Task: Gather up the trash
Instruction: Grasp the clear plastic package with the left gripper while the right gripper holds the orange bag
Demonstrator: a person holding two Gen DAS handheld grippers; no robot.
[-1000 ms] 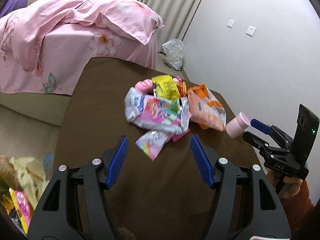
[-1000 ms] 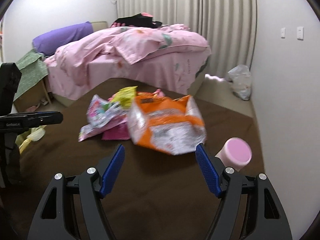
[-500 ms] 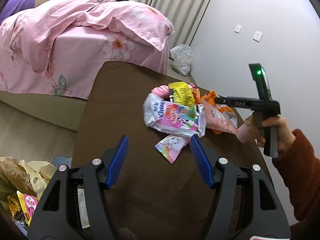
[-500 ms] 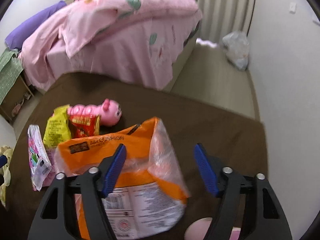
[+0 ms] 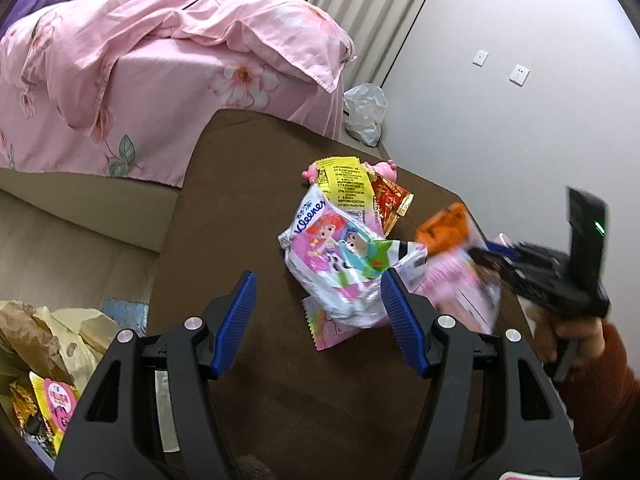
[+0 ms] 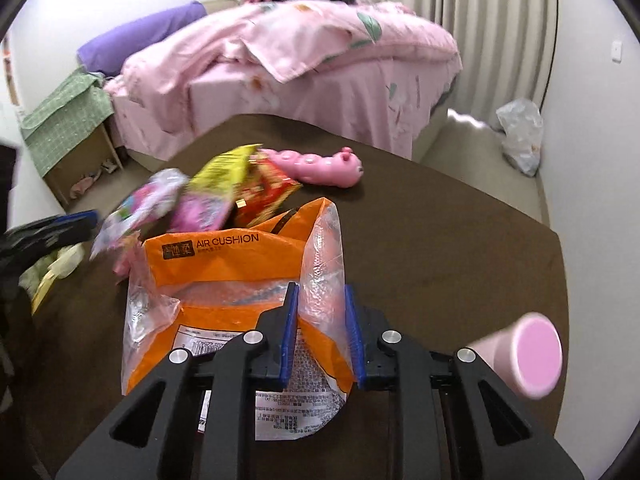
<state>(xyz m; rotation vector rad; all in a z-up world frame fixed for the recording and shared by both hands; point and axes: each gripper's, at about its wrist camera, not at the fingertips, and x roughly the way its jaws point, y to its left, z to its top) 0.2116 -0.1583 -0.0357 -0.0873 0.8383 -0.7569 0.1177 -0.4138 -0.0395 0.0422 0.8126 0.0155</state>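
A heap of wrappers lies on the brown table [image 5: 248,216]: a Kleenex tissue pack [image 5: 340,256], a yellow packet [image 5: 346,182], a red packet [image 5: 390,200] and a small pink wrapper [image 5: 324,330]. My right gripper [image 6: 320,328] is shut on the edge of the orange air cushion bag [image 6: 224,264], which also shows blurred in the left wrist view [image 5: 444,234]. My left gripper [image 5: 320,316] is open and empty, just in front of the tissue pack.
A pink caterpillar toy [image 6: 320,164] lies behind the wrappers. A pink cup [image 6: 528,356] lies on its side at the table's right. A bin with trash [image 5: 44,360] stands left of the table. A pink bed [image 5: 140,72] is behind it.
My right gripper has closed on the orange bag's edge. My left gripper has moved forward toward the tissue pack.
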